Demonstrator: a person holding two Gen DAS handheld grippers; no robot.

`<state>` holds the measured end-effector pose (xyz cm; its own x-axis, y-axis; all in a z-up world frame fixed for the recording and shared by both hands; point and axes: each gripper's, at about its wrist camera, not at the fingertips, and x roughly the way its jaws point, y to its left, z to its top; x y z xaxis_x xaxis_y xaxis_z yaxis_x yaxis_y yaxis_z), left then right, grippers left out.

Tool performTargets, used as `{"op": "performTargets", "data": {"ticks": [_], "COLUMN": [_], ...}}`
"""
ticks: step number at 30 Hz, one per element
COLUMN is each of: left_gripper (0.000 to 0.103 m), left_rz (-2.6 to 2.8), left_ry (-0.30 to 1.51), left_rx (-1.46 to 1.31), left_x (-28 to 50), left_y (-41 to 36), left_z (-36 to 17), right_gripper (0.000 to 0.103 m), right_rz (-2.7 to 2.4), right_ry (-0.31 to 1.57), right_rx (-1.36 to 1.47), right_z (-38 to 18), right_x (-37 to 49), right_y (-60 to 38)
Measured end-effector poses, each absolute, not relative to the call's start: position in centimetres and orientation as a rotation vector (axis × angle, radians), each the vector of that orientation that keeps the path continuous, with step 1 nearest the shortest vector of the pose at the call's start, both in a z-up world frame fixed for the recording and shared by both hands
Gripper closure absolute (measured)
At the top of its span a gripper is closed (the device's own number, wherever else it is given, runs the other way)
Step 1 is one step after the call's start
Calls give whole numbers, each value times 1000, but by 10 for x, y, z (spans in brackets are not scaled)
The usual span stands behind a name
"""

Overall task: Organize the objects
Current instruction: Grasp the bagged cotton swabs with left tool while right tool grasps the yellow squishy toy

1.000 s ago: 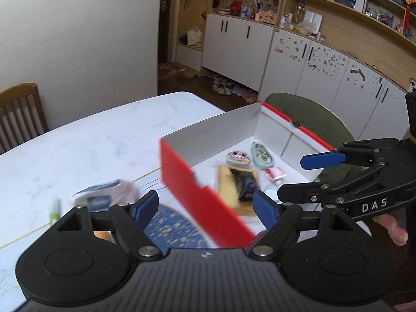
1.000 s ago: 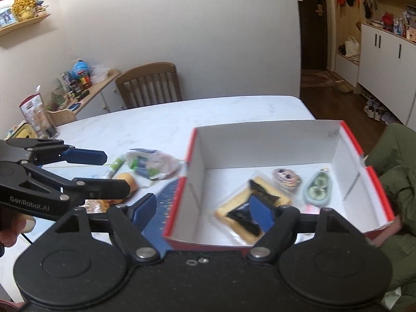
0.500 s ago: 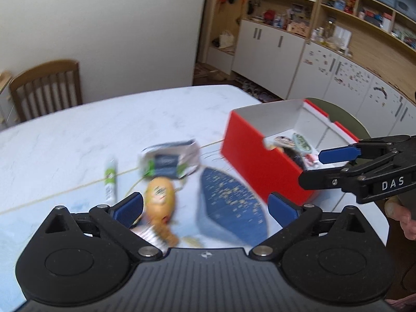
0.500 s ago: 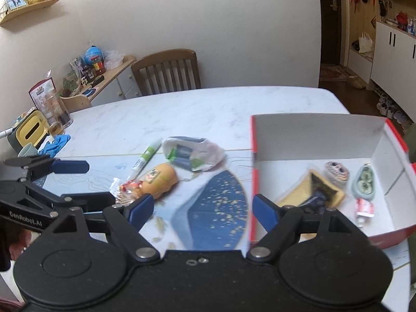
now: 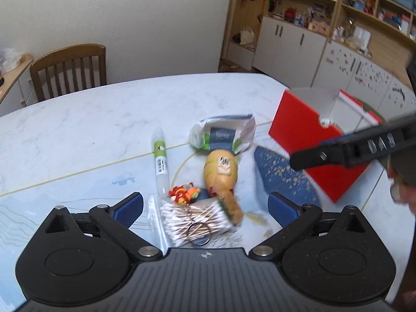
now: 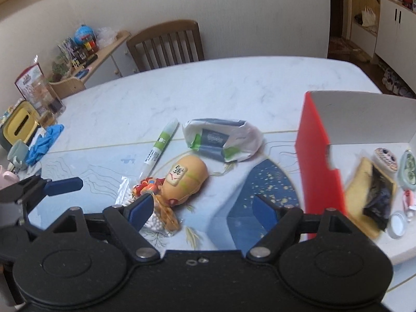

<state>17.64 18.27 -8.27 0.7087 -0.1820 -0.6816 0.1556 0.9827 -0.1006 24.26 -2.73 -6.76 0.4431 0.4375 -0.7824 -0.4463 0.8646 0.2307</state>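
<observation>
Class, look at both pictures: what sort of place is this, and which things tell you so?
Most likely a home dining room: a marble-look table with a wooden chair, white cabinets under cluttered shelves.

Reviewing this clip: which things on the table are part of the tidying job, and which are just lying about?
Part of the job: red box, tissue pack, green-label tube, orange plush toy, bag of cotton swabs, small keychain figure.

Lying about: blue gloves, yellow container, wooden chair, sideboard clutter.
</observation>
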Motion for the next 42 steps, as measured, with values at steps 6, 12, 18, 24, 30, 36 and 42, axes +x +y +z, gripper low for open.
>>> {"op": "performTargets", "data": {"ticks": [6,12,18,24,30,36,42], "left_gripper": [1,1,1,1,17,35,49], "left_rz": [-241,-301,-326,-304,-258,-234,-208], "left_ry": [747,723,697,700,713,720,718], "left_rx": [85,175,273,301,286,309,315], "left_x": [177,183,191,199,204,203,203], "left_y": [167,141,117,108,109,108,110], "left_z": [-102,-116,-130,-142,-149,-155,-156], "right_gripper": [20,20,20,20,22,36,49], "right_rz": [541,534,536,531,533,535,527], "right_ry": [1016,1060,1093,1123,1131,1145,1134], "right_rx": [-49,-58,-70,-63,-18,6,21], "right_z": [-83,-95,-102,-113,-120,-127,-129], "right_x": [256,269,286,294,300,303,302], "right_y": [-4,14,32,41,43,45,44]}}
